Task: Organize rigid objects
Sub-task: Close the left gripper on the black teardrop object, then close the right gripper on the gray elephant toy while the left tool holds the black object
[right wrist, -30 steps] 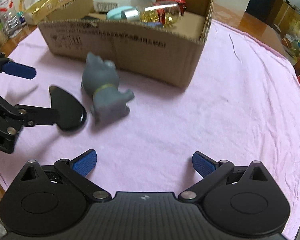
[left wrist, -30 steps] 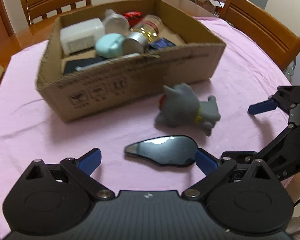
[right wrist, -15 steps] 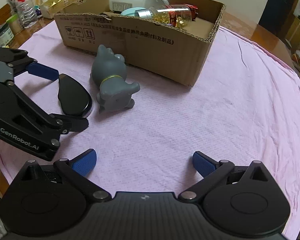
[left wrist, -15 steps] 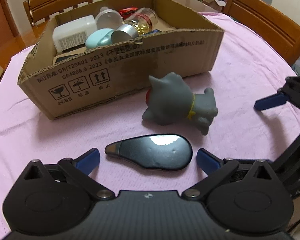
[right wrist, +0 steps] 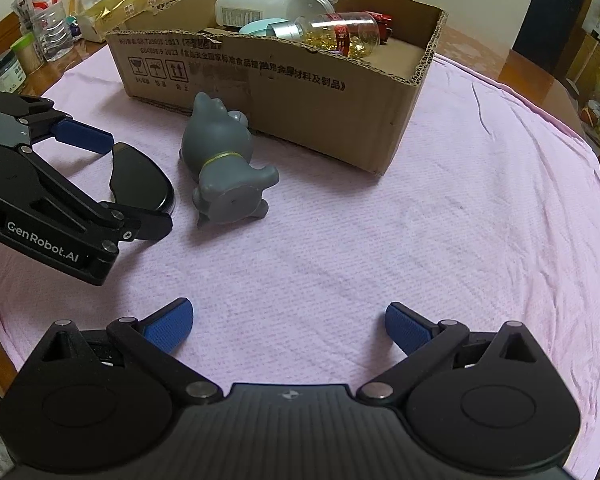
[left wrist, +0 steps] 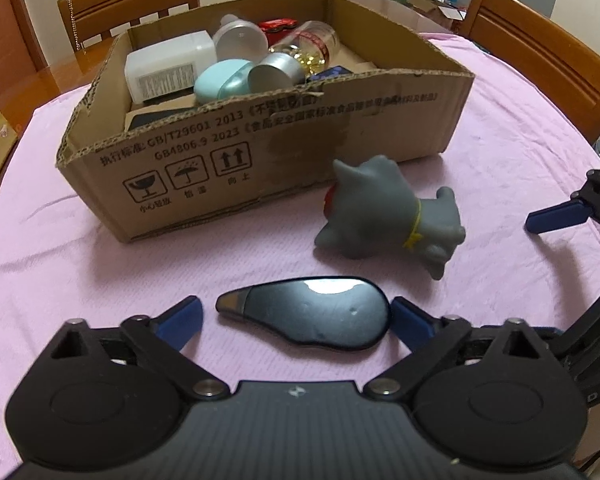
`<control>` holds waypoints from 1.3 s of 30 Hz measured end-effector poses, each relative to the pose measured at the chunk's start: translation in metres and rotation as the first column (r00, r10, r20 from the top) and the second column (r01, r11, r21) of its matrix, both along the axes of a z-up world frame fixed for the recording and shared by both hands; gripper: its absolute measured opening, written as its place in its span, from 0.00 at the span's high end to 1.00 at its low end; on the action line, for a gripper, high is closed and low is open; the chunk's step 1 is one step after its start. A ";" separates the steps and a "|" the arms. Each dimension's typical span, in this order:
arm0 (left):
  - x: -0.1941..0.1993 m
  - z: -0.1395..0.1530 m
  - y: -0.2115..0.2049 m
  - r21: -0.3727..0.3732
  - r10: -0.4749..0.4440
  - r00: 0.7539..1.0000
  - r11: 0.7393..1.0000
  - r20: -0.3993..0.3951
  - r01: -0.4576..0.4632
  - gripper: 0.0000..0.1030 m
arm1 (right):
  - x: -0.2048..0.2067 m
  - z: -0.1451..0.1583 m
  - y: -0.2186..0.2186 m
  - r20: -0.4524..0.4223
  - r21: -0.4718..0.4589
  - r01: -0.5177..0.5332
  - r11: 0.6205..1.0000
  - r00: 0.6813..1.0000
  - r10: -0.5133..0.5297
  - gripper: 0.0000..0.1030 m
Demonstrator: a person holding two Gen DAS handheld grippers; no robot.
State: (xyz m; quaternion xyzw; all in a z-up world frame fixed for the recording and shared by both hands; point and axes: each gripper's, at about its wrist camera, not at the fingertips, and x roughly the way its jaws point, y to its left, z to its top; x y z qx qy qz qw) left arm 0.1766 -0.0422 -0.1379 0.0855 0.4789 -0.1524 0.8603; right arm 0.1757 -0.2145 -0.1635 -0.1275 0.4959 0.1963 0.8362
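Observation:
A flat black teardrop-shaped object (left wrist: 312,312) lies on the pink cloth between the open jaws of my left gripper (left wrist: 296,318), which straddles it low without closing; it also shows in the right wrist view (right wrist: 140,178). A grey rubber cat toy (left wrist: 384,216) lies on its side just beyond, near the cardboard box (left wrist: 260,152); the toy also shows in the right wrist view (right wrist: 224,164). My right gripper (right wrist: 288,326) is open and empty over bare cloth, to the right of the toy.
The box holds a white container (left wrist: 168,64), a teal case (left wrist: 220,80), a jar of gold capsules (right wrist: 336,34) and other items. Wooden chairs (left wrist: 540,48) stand behind the table. Bottles and packets (right wrist: 48,20) crowd the far left.
My left gripper has moved forward and down so its jaws now flank the black object. The right gripper has drawn back slightly and lifted its view.

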 end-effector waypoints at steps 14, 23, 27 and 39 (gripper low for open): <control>0.011 0.003 0.058 0.047 0.106 0.994 0.993 0.009 -0.106 0.13 | 0.005 0.007 0.021 -0.067 0.034 0.076 0.997 0.995 -0.074 0.00; 0.018 0.003 0.092 0.063 0.132 0.991 0.989 0.020 -0.133 0.13 | 0.017 0.018 0.064 -0.083 0.146 0.056 0.988 0.996 -0.044 0.00; 0.021 0.002 0.099 0.053 0.124 0.992 0.991 0.015 -0.125 0.13 | 0.030 0.013 0.069 -0.086 0.126 0.121 0.985 0.990 -0.111 0.00; 0.026 0.000 0.108 0.011 0.104 0.995 0.995 -0.004 -0.104 0.13 | 0.061 0.020 0.079 -0.042 0.137 0.216 0.967 0.976 -0.212 0.01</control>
